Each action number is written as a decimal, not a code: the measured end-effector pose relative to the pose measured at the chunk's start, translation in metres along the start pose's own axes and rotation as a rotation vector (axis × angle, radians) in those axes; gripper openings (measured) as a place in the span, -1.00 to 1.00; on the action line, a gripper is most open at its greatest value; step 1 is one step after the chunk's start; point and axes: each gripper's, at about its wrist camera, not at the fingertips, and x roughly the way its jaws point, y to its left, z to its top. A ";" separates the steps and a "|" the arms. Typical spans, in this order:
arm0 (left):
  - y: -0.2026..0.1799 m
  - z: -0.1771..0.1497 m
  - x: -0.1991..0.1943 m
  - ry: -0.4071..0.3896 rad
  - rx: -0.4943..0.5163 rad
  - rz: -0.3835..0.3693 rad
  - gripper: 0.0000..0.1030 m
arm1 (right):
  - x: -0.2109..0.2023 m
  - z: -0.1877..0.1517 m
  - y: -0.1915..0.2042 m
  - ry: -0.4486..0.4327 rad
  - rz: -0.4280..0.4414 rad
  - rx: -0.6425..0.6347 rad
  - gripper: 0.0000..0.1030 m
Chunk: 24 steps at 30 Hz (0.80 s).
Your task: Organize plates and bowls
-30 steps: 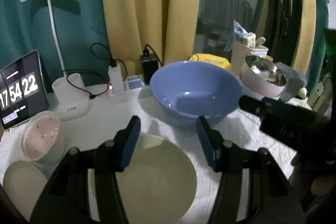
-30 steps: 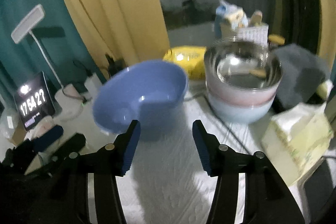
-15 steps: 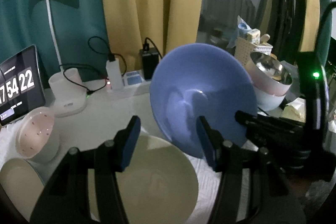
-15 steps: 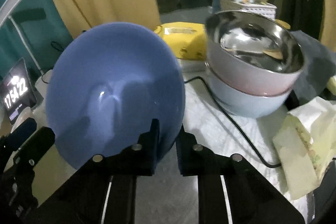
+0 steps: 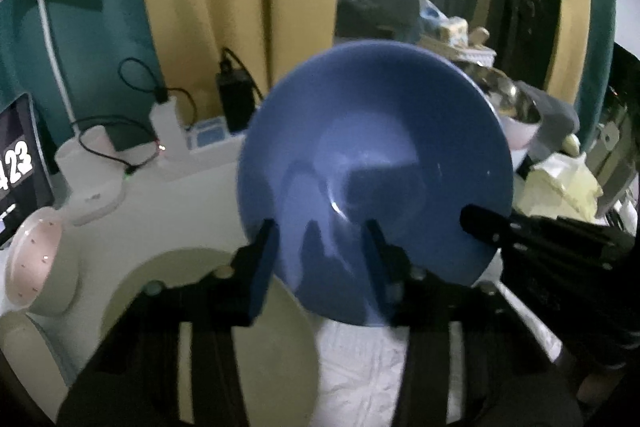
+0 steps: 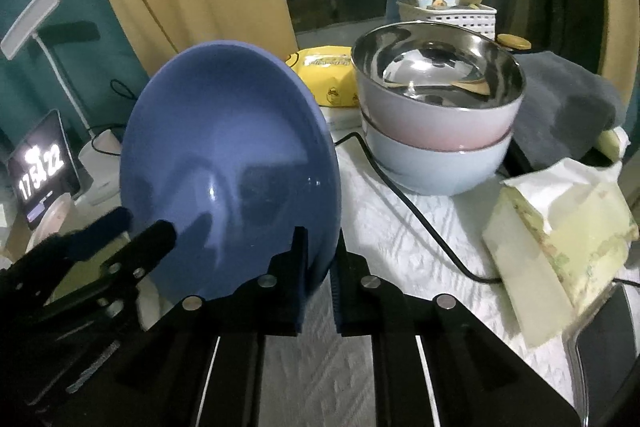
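Once flat on the table, now tipped on edge: glossy blue ceramic bowl, rim clamped by right gripper; left gripper just narrowed, jaws apart astride its lower edge, ready for stacking.

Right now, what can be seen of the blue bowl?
The blue bowl is round, glossy and smooth, plain blue inside and empty. It is tipped up steeply, its opening facing the cameras. The right tool is shut on its lower rim, one finger inside, one behind. The left tool stands open in front of it, its jaws just closing, not gripping. Below lies a cream plate.
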 end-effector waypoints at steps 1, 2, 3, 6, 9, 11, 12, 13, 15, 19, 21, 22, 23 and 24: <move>-0.003 -0.001 0.000 0.002 0.007 -0.010 -0.26 | -0.002 -0.002 0.000 0.000 0.004 -0.001 -0.80; -0.007 -0.002 -0.001 0.002 0.016 -0.013 -0.36 | -0.003 -0.004 0.000 0.000 0.008 -0.001 -0.81; -0.010 -0.003 -0.001 0.003 0.023 -0.016 -0.42 | -0.006 -0.005 0.000 -0.002 0.011 0.000 -0.81; -0.015 -0.005 -0.005 0.003 0.033 -0.017 -0.51 | -0.011 -0.009 -0.001 -0.007 0.013 0.005 -0.83; -0.013 -0.005 -0.012 -0.011 0.025 -0.002 -0.51 | -0.013 -0.012 -0.008 -0.008 -0.007 0.031 -0.84; -0.009 -0.004 -0.017 -0.016 0.009 0.004 -0.48 | -0.014 -0.015 -0.018 -0.005 -0.025 0.055 -0.84; -0.007 -0.004 -0.020 -0.014 -0.002 -0.020 -0.48 | -0.015 -0.016 -0.022 -0.006 -0.029 0.065 -0.84; -0.006 -0.004 -0.021 -0.013 -0.003 -0.029 -0.48 | -0.016 -0.017 -0.026 -0.006 -0.024 0.071 -0.84; -0.009 -0.004 -0.026 -0.028 0.014 -0.005 -0.48 | -0.018 -0.018 -0.027 -0.008 -0.027 0.068 -0.83; -0.007 -0.002 -0.042 -0.081 0.008 0.012 -0.46 | -0.017 -0.019 -0.030 -0.003 -0.035 0.073 -0.81; -0.006 -0.001 -0.047 -0.109 0.015 0.037 -0.44 | -0.016 -0.019 -0.035 0.001 -0.038 0.081 -0.80; -0.006 0.000 -0.047 -0.117 0.018 0.042 -0.41 | -0.016 -0.018 -0.036 0.001 -0.038 0.080 -0.80; -0.006 0.001 -0.044 -0.114 0.023 0.047 -0.38 | -0.016 -0.018 -0.037 0.001 -0.038 0.079 -0.79; -0.007 0.001 -0.040 -0.106 0.028 0.056 -0.37 | -0.015 -0.018 -0.037 0.002 -0.038 0.080 -0.79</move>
